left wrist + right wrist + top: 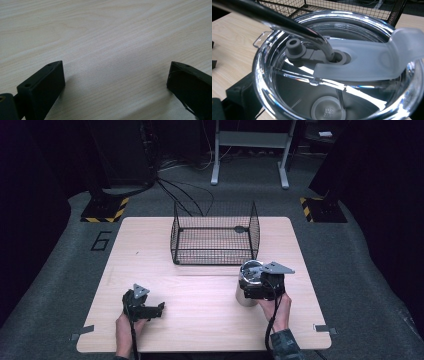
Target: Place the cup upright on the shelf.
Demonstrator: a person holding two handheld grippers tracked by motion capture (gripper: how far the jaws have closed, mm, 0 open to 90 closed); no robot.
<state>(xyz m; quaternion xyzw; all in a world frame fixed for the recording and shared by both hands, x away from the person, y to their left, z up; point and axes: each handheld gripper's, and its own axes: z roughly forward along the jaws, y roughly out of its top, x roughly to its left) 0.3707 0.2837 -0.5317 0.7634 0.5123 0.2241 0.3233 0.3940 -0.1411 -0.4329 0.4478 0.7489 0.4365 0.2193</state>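
A steel tumbler (245,296) with a clear lid (287,82) and a bent metal straw (274,21) stands upright on the wooden table (200,325), right of centre and just in front of the basket. My right gripper (251,284) is shut on the tumbler near its top. One black jaw presses its left side in the right gripper view, and the other jaw is hidden behind the lid. My left gripper (160,308) rests low over the table's front left. It (116,75) is open with only bare wood between its jaws.
A black wire basket (215,240) stands at the table's back centre, its front wall close behind the tumbler. On the floor beyond are cables, a grey desk frame (250,150) and two stands with yellow-black bases (105,210).
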